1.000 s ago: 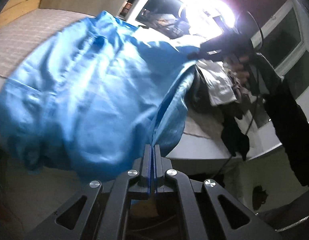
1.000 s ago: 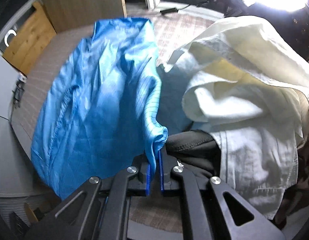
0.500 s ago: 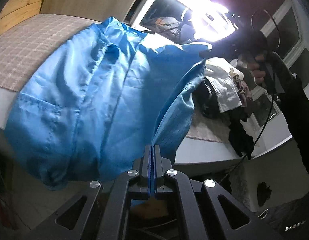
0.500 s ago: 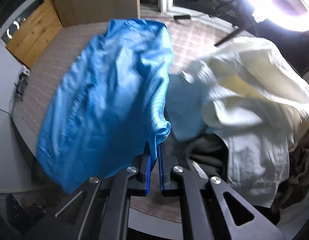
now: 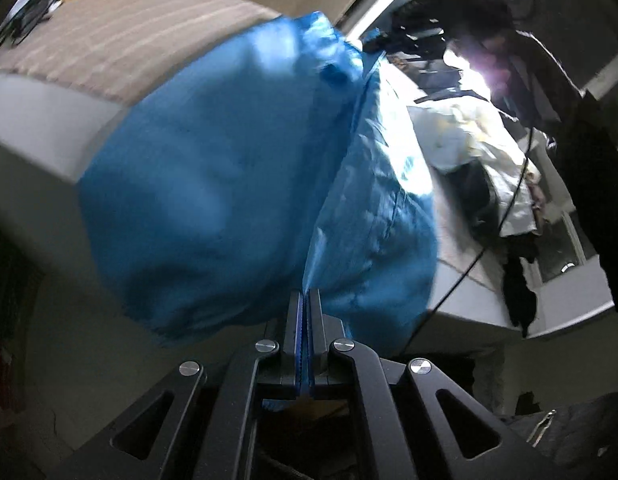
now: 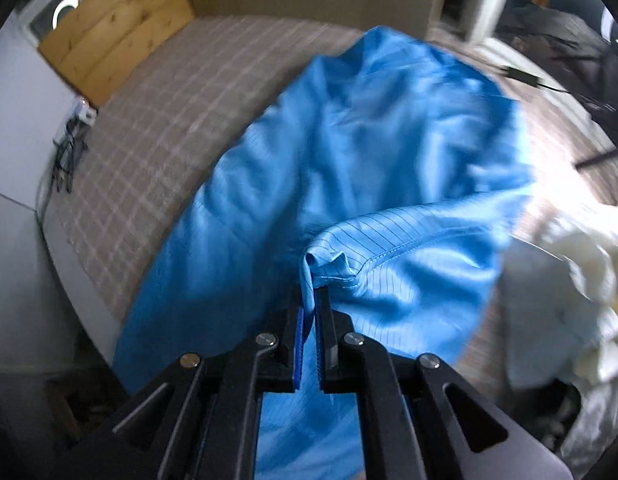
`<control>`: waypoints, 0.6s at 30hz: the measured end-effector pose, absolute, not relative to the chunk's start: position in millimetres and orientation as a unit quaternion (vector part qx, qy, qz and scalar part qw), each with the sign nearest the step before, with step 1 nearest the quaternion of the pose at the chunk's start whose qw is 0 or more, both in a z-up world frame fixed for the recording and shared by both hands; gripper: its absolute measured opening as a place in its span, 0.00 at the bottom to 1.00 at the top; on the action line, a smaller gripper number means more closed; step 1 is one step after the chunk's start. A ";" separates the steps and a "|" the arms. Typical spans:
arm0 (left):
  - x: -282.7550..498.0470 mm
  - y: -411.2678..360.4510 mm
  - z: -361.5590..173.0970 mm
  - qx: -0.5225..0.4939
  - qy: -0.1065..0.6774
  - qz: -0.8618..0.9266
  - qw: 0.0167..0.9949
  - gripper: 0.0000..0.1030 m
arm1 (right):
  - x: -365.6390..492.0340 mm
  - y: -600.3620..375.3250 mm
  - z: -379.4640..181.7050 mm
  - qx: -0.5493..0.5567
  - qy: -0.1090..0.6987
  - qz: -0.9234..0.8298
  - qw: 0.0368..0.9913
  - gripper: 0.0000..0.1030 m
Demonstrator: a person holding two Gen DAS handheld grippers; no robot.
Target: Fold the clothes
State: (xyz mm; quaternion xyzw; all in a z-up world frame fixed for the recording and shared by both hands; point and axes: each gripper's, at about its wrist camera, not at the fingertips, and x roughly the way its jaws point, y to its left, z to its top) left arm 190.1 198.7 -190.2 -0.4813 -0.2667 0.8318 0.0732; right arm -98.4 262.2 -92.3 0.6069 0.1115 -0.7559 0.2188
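A shiny blue garment (image 5: 229,184) hangs in the air over the bed, held by both grippers. My left gripper (image 5: 307,300) is shut on one edge of it, with the cloth billowing up and away from the jaws. My right gripper (image 6: 309,300) is shut on a hemmed edge of the same blue garment (image 6: 369,160), which spreads out ahead over the bed and also hangs below the jaws. The right gripper and the hand holding it show dark and blurred in the left wrist view (image 5: 409,32), at the garment's far edge.
The bed (image 6: 149,132) has a beige checked cover and a white side (image 5: 41,128). A heap of white and dark clothes (image 5: 481,152) lies on its right part, also in the right wrist view (image 6: 581,280). A wooden panel (image 6: 113,36) stands behind.
Both grippers have swung the blue garment to the left, away from the clothes heap. It now billows and hangs past the bed's edge. The views are blurred by motion.
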 end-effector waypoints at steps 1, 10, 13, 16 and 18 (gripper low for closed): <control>190.9 195.8 -194.1 -0.484 -0.267 0.831 0.068 0.01 | -99.2 252.4 -101.7 0.610 0.117 -0.752 0.220 0.05; 190.4 180.9 -214.4 -0.515 -0.265 0.814 0.035 0.17 | -94.9 206.9 -143.2 0.605 0.180 -0.736 0.247 0.13; 194.9 177.0 -206.8 -0.521 -0.257 0.813 0.029 0.22 | -86.4 221.2 -114.7 0.581 0.162 -0.755 0.258 0.24; 206.2 171.1 -186.1 -0.512 -0.231 0.826 0.031 0.22 | -62.2 255.5 -68.6 0.540 0.129 -0.790 0.260 0.28; 212.1 159.0 -174.0 -0.509 -0.221 0.831 0.040 0.22 | -29.7 292.9 -39.4 0.514 0.092 -0.812 0.260 0.35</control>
